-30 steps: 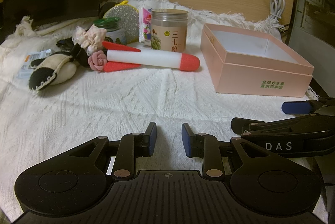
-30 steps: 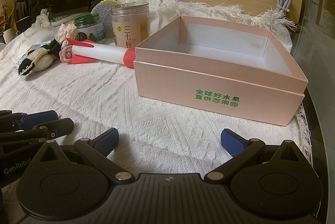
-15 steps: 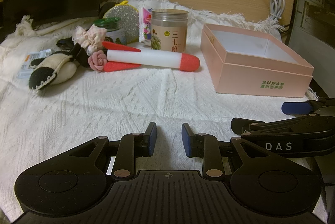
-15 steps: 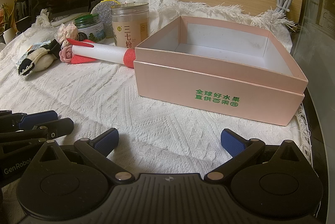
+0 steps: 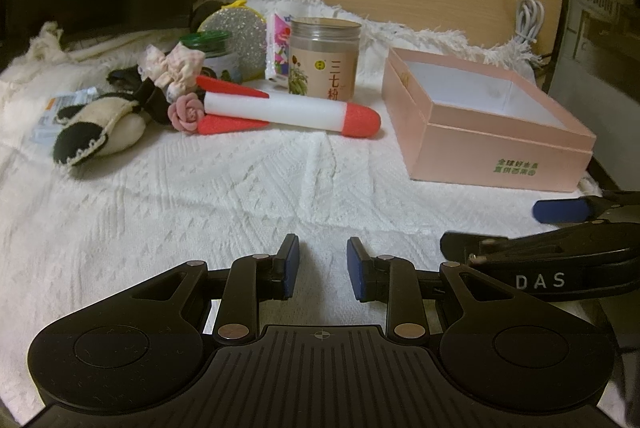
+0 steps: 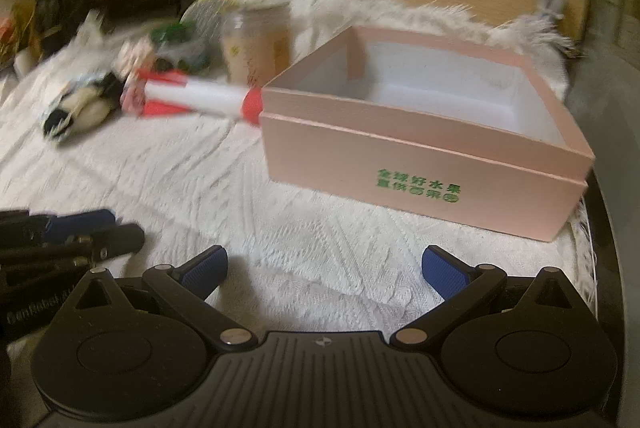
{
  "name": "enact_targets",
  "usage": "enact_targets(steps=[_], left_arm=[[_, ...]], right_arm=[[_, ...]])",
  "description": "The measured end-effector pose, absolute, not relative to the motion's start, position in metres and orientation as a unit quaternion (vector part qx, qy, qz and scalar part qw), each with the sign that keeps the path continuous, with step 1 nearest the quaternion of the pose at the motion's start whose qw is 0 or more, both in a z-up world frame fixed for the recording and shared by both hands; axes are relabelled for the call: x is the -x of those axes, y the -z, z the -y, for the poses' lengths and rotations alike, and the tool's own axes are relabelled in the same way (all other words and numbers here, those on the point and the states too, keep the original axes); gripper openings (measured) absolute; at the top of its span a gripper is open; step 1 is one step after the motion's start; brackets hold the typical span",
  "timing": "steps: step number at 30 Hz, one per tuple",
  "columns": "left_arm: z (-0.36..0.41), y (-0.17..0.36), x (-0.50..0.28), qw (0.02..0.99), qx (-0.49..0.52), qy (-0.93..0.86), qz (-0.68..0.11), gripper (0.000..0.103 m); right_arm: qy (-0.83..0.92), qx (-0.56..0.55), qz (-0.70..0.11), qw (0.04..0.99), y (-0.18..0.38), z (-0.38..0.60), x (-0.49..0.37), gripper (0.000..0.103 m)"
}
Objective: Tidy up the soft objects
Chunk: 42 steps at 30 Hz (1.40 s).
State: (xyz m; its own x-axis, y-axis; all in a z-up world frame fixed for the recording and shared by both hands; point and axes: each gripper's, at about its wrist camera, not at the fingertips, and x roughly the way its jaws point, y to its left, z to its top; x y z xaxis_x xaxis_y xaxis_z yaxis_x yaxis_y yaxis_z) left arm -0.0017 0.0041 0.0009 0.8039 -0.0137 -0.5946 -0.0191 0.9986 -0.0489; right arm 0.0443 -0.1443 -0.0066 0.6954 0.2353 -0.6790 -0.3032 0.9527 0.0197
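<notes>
Nothing's packed yet, so I'd go for the foam rocket (image 5: 280, 110) first. The left gripper (image 5: 322, 264) is hovering with narrow, empty jaws and needs widening; the right gripper (image 6: 323, 268) is gaping wide by the pink box (image 6: 424, 164).

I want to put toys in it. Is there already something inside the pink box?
No, the pink box is open and shows only its bare white inside.

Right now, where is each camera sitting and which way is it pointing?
Left wrist: on the left gripper, facing forward and down over the white cloth at the foam rocket; the right gripper shows alongside.
Right wrist: on the right gripper, jaws wide, facing the pink box.
Shared: box, rocket, cloth.
</notes>
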Motion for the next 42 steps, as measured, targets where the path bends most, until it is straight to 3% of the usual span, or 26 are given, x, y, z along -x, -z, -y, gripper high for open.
enact_targets(steps=[11, 18, 23, 26, 33, 42], left_arm=[[-0.066, -0.018, -0.016, 0.911, 0.146, 0.102, -0.371, 0.028], [-0.190, -0.068, -0.047, 0.927, 0.168, -0.005, -0.335, 0.028], [-0.280, -0.079, -0.097, 0.912, 0.149, -0.100, -0.368, 0.028], [-0.316, -0.076, -0.111, 0.901, 0.206, -0.106, -0.367, 0.028], [-0.363, -0.083, -0.108, 0.924, 0.201, -0.040, -0.323, 0.028], [-0.441, -0.066, -0.085, 0.912, 0.202, 0.015, -0.356, 0.028]], right_arm=[[-0.163, 0.075, -0.429, 0.885, -0.003, 0.139, -0.048, 0.103], [-0.120, 0.077, -0.452, 0.880, -0.018, 0.105, -0.040, 0.102], [-0.095, -0.018, -0.412, 0.906, -0.053, 0.067, -0.039, 0.102], [-0.128, -0.013, -0.394, 0.910, -0.075, 0.027, -0.050, 0.102], [-0.266, 0.086, -0.341, 0.897, -0.104, -0.116, -0.100, 0.102], [-0.316, 0.148, -0.402, 0.847, -0.045, -0.270, -0.211, 0.102]])
